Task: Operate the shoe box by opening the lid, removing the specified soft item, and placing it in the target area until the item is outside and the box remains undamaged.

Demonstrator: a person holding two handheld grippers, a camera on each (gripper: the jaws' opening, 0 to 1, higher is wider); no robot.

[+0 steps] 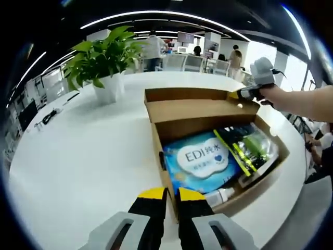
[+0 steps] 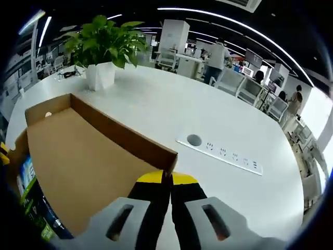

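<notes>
The brown cardboard shoe box (image 1: 165,185) lies open on the round white table (image 1: 78,151), its lid (image 1: 200,109) folded back. Inside are a blue soft wipes pack (image 1: 200,161), a green and black packet (image 1: 250,148) and a small white bottle (image 1: 221,195). My left gripper (image 1: 172,194) is shut on the box's near side wall by the corner. My right gripper (image 2: 167,179) is shut on the raised rim of the lid (image 2: 88,166); in the left gripper view it comes in from the right as the right gripper (image 1: 244,94) at the lid's far corner.
A potted plant (image 1: 106,62) stands on the table behind the box, also seen as the plant (image 2: 104,44). A flush power strip (image 2: 223,153) is set into the table beyond the lid. A person's arm (image 1: 302,101) reaches in. Chairs and people stand beyond the far edge.
</notes>
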